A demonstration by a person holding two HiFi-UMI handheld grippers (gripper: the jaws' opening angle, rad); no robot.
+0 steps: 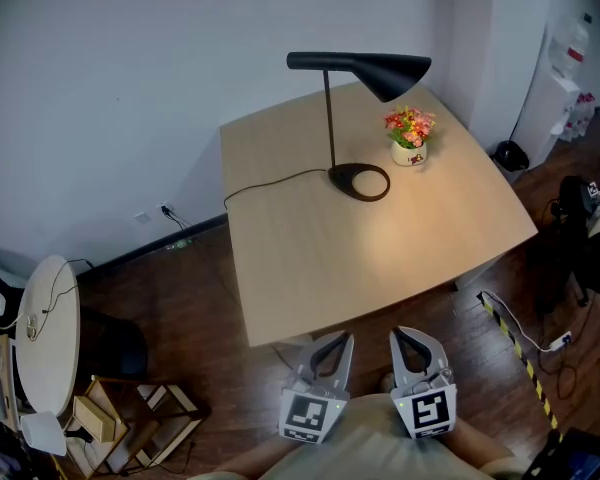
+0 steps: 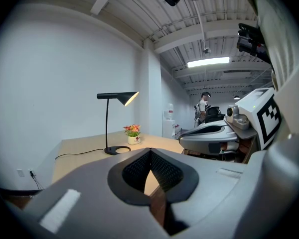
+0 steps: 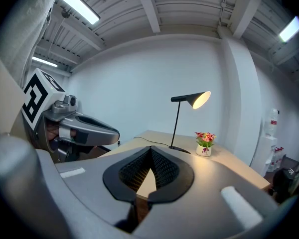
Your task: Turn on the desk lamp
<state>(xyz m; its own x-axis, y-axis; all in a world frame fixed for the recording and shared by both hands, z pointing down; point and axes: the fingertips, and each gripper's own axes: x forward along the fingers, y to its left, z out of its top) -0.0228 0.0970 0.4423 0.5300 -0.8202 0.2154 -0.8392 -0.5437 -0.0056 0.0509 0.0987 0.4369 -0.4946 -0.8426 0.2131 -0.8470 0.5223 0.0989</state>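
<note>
Left gripper (image 1: 335,341) and right gripper (image 1: 402,335) are being held side by side just off the table's (image 1: 310,258) near edge, jaws clenched on nothing, with the desk lamp (image 1: 375,68) being seen lit at the far side beside a flower pot (image 1: 410,151)

On the table (image 1: 310,268), the lamp (image 1: 358,98) stands left of the flowerpot (image 1: 409,138).

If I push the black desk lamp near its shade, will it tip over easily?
Probably yes: the desk lamp has a tall thin stem, and its shade reaches out to one side above a small ring base. Pushed low at the base, it would likely slide on the smooth table.
</note>
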